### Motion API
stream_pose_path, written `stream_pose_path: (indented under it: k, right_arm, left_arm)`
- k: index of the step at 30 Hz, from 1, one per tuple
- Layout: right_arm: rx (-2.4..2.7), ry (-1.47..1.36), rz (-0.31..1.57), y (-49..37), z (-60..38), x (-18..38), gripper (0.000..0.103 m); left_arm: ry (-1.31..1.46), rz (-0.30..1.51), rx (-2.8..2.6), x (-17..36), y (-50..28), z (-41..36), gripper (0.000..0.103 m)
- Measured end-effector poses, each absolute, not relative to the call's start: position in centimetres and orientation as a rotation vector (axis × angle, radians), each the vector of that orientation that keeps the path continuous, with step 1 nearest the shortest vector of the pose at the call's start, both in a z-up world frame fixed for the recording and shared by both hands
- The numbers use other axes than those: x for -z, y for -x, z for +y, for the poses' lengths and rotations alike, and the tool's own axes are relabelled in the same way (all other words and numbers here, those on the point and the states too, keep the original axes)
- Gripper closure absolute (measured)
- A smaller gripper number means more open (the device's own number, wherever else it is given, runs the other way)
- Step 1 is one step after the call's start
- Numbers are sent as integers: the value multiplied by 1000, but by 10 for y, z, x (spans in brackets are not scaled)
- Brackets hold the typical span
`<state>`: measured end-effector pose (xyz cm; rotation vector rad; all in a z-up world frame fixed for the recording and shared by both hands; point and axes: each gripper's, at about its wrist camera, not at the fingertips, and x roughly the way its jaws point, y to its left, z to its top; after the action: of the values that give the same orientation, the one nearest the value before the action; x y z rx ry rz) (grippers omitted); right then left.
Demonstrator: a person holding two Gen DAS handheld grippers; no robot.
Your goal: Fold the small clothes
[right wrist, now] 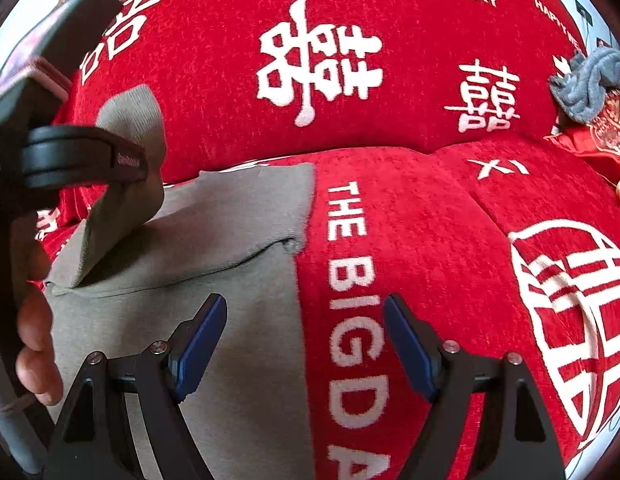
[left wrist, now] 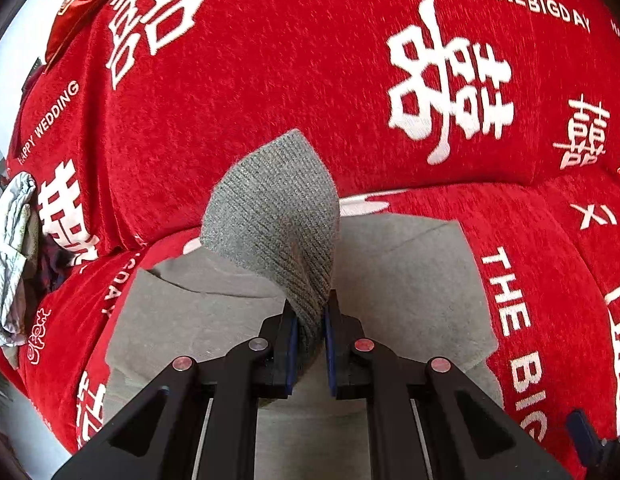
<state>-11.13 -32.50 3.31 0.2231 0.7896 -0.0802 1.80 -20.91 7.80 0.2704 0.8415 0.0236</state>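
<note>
A grey garment (left wrist: 410,280) lies flat on a red sofa seat; it also shows in the right wrist view (right wrist: 214,256). My left gripper (left wrist: 310,320) is shut on the garment's ribbed cuff (left wrist: 270,216), which stands up from the jaws above the flat part. In the right wrist view the lifted cuff (right wrist: 130,152) shows at left, held by the left gripper's body (right wrist: 70,156). My right gripper (right wrist: 306,320) is open and empty, over the garment's right edge and the red cover.
The red sofa cover (left wrist: 270,60) with white lettering fills both views, backrest behind. A crumpled white and dark cloth pile (left wrist: 14,256) lies at the left. A grey towel (right wrist: 586,84) and a red cushion (right wrist: 606,136) sit at the right.
</note>
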Motion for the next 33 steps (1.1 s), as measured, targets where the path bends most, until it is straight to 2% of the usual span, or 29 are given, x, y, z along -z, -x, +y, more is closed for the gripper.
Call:
stream_pose_path:
  k: [10, 20, 21, 22, 23, 24, 26, 33]
  right_arm:
    - [100, -264, 808, 116, -345, -18, 20]
    - [116, -288, 810, 121, -356, -14, 20]
    - [115, -289, 811, 121, -356, -14, 20]
    - [114, -288, 812, 121, -356, -13, 20]
    - [114, -287, 813, 121, -356, -13, 20]
    - [113, -284, 815, 121, -355, -13, 20]
    - [113, -280, 815, 121, -355, -13, 20]
    - [98, -285, 811, 120, -355, -17, 20]
  left_arm:
    - [-327, 896, 43, -48, -19, -241, 90]
    - [-243, 998, 149, -23, -28, -238, 89]
    - [-224, 1011, 161, -22, -28, -236, 81]
    - [-210, 1018, 173, -21, -29, -235, 69]
    - [-181, 1028, 201, -20, -29, -232, 33]
    - [-161, 1015, 205, -22, -28, -229, 11]
    - [-142, 972, 200, -27, -23, -224, 11]
    - [-80, 994, 268, -31, -18, -196, 11]
